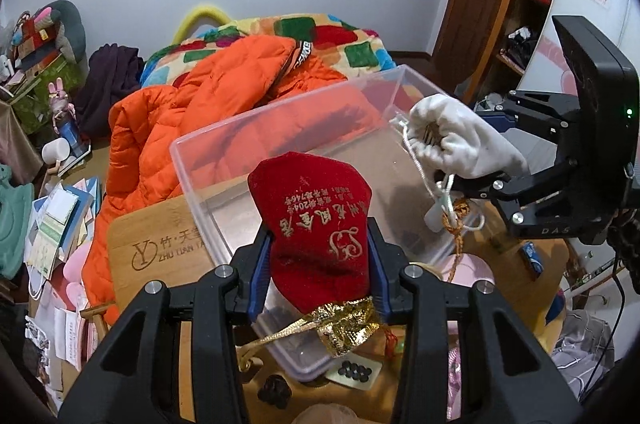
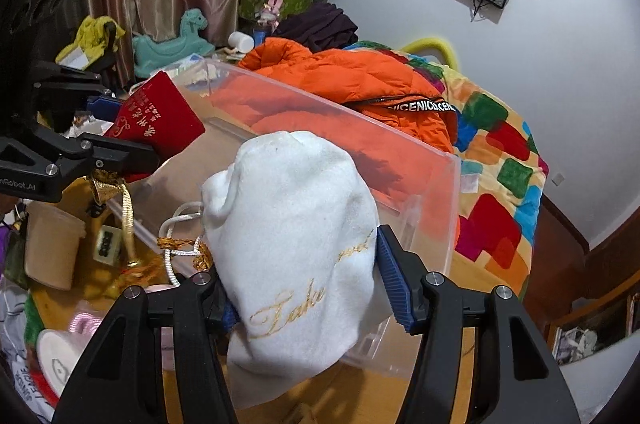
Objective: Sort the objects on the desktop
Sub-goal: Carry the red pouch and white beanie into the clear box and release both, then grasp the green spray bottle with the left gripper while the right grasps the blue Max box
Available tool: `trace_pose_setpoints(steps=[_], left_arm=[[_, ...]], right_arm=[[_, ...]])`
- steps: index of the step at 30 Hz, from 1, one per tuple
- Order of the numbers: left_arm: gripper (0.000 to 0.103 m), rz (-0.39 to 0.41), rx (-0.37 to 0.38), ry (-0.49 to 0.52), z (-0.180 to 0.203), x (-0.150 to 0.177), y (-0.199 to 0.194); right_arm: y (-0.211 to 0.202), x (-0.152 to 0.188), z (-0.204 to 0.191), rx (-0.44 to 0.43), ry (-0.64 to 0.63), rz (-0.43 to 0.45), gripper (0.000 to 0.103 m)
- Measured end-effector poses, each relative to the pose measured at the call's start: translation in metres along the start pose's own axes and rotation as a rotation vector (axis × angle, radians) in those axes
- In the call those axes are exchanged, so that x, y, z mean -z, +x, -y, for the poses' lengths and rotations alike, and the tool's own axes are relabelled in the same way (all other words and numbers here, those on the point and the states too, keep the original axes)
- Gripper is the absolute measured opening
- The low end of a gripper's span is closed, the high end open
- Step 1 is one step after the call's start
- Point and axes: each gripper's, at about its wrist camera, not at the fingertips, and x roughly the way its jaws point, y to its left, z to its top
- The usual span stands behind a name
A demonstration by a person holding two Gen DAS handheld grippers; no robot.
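Red pouch (image 1: 316,224) w/ gold; white pouch (image 2: 296,244).

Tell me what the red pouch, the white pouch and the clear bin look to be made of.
Red pouch: likely velvet, matte napped surface, gold printing.
White pouch: soft plush or flannel-like cloth, fuzzy surface, gold script.
Clear bin: apparently rigid transparent plastic; the orange jacket shows through its glossy walls.

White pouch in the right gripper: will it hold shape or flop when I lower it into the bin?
The white velvet pouch bulges and sags between the pads, so it is probably floppy. Its drawstring hangs loose and might snag the clear plastic bin.
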Motion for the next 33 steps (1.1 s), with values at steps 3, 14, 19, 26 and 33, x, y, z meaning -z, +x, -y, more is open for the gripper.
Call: trace_pose_setpoints(steps=[3,14,19,26,33], left_arm=[[0.042,-0.012,-0.011,0.009,0.002,-0.001,0.006],[0.053,-0.047,-0.053,0.055,0.011,-0.001,0.014],[0.063,-0.046,-0.055,0.065,0.013,-0.002,0.010],[0.076,-0.025,-0.044,0.066,0.021,-0.004,-0.002],[0.091,0.047,-0.132,0.109,0.038,-0.002,-0.028]], right_arm=[[0.008,-0.002,0.000,-0.013,-0.003,-0.018,0.053],[0.009,-0.003,-0.005,0.007,-0.021,-0.026,0.055],[-0.003,0.001,-0.003,0.055,-0.022,-0.003,0.066],[-0.024,0.010,0.004,0.112,-0.001,0.016,0.072],[-0.050,0.021,0.004,0.143,0.042,0.038,0.079]])
